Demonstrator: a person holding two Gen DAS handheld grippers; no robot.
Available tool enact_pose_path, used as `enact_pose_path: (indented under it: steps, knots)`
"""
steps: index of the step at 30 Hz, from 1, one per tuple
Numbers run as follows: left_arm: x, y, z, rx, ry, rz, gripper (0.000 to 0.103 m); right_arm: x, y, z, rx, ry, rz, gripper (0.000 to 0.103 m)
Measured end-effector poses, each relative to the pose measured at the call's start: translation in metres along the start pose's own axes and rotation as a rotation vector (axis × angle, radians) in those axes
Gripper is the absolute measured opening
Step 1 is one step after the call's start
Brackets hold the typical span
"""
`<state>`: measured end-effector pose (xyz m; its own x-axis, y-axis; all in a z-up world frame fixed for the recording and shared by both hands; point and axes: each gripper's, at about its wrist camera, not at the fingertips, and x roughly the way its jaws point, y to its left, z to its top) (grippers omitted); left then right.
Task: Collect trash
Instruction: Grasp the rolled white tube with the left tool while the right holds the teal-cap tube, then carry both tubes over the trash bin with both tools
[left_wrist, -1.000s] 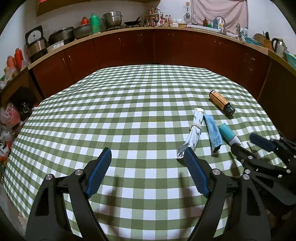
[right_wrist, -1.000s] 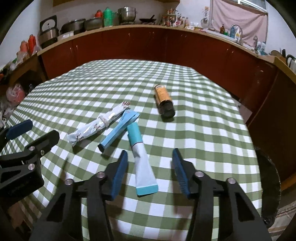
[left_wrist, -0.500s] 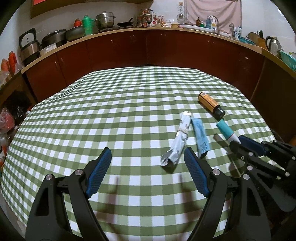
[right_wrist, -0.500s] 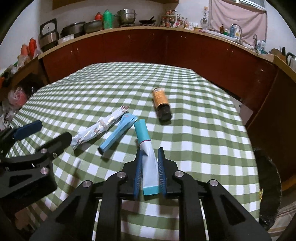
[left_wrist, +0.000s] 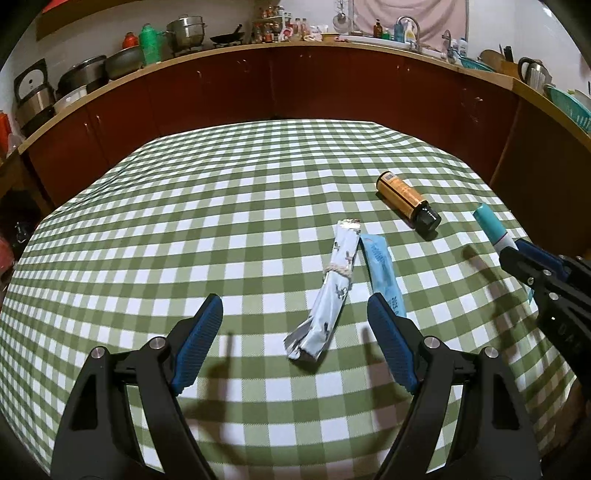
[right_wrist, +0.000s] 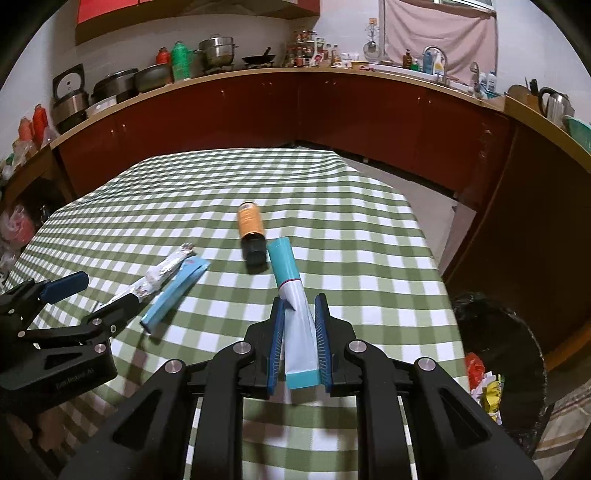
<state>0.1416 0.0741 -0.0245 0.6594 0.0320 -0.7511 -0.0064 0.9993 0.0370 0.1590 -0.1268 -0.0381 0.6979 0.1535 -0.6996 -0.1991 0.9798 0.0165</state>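
Observation:
My right gripper (right_wrist: 300, 301) is shut on a teal and white tube (right_wrist: 293, 295), lifted off the green checked tablecloth (right_wrist: 351, 236); the tube (left_wrist: 493, 230) also shows at the right of the left wrist view. My left gripper (left_wrist: 295, 314) stands open above a silver foil wrapper (left_wrist: 328, 295), with its right pad beside a flat blue packet (left_wrist: 382, 273). An amber bottle with a black cap (left_wrist: 406, 203) lies on its side farther back. In the right wrist view the wrapper (right_wrist: 162, 275), blue packet (right_wrist: 177, 291) and bottle (right_wrist: 251, 232) lie left of the tube.
A black-lined bin (right_wrist: 495, 354) with some trash stands on the floor off the table's right edge. Dark red cabinets (left_wrist: 295, 92) with pots and bottles on the counter curve behind the table. The left gripper's frame (right_wrist: 55, 339) fills the left side of the right wrist view.
My right gripper closed on the tube and raised it off the cloth. My left gripper shifted right, so the foil wrapper now sits between its open fingers.

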Motion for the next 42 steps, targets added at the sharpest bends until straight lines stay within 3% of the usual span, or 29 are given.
enact_pose_path:
  steps: [3,14,21,28,35,42]
  knots:
    - [0.005,-0.001,0.003,0.013,0.006,-0.005,0.076,0.002,-0.004,0.0,0.009,0.002,-0.006,0.018]
    - [0.019,-0.003,0.005,0.022,0.038,-0.058,0.045,0.008,-0.012,-0.002,0.024,0.015,-0.007,0.018]
    - [0.021,-0.007,0.005,0.051,0.036,-0.093,0.017,0.011,-0.011,-0.005,0.026,0.026,-0.007,0.018]
    - [0.017,-0.004,0.001,0.038,0.027,-0.084,0.016,0.008,-0.008,-0.009,0.031,0.017,-0.003,0.018]
    - [-0.014,0.0,-0.007,0.009,-0.024,-0.062,0.016,-0.004,-0.017,-0.014,0.05,-0.004,0.002,0.018]
    - [-0.042,-0.026,-0.003,0.02,-0.081,-0.088,0.016,-0.02,-0.041,-0.018,0.091,-0.033,-0.017,0.018]
